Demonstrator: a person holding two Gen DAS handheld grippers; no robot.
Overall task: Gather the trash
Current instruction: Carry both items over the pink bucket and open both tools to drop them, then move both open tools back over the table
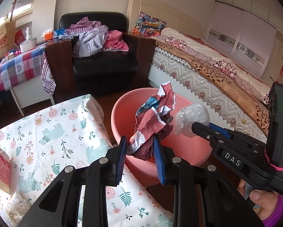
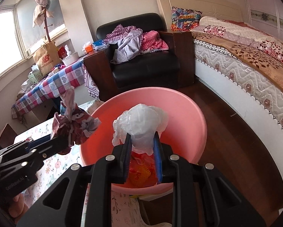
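Flanking the pink basin (image 2: 179, 113): bed (image 2: 254, 66), floral-clothed table (image 1: 46, 128)

Below and ahead of both sets of fingers, the pink basin (image 2: 188, 113) gapes open, with only an orange wrapper (image 2: 141, 172) on its bottom. The floral worktop (image 1: 46, 132) crowds the left fingers' left side; the bed (image 2: 245, 71) blocks right.

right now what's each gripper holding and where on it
The left gripper pinches the crumpled red paper at its lower end. The right gripper clamps the clear plastic wad at its base.
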